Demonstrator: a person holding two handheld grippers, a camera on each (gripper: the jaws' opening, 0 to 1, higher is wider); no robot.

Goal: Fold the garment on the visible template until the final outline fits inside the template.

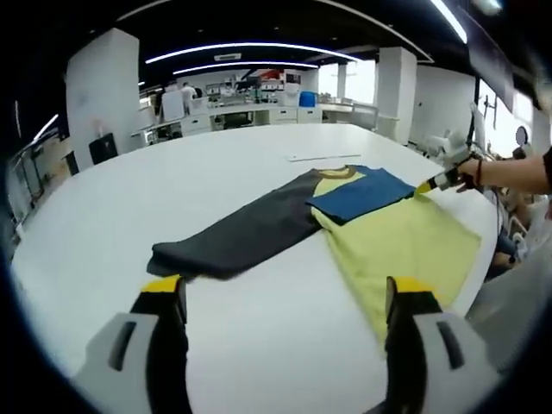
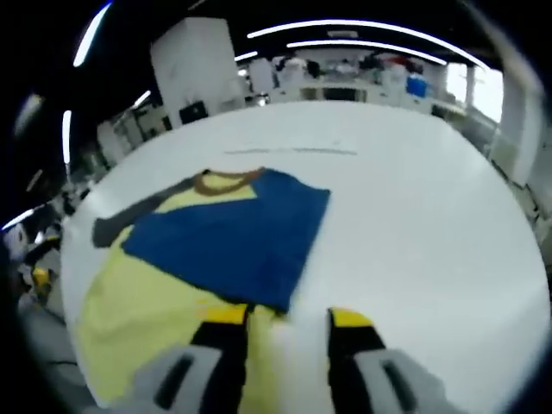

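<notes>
Left gripper (image 1: 286, 304) hovering over bare white table (image 1: 129, 216), yellow-tipped jaws standing wide apart, gripping nothing, touching nothing. Right gripper (image 2: 289, 321) jaws parted, tips sitting at near edge of garment (image 1: 345, 228); contact with cloth unclear. Garment lying flat on table: yellow body, blue sleeve (image 2: 233, 233) folded across chest, dark grey sleeve (image 1: 241, 237) stretching out sideways toward left gripper, collar (image 1: 338, 172) pointing far.

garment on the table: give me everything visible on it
The garment is a soft knit top lying flat on the white table: yellow body, brown neckband, one dark grey sleeve stretched out straight, one blue sleeve folded across the chest. The hem reaches the table edge. The right gripper hovers open by the blue sleeve's cuff; contact unclear.
</notes>
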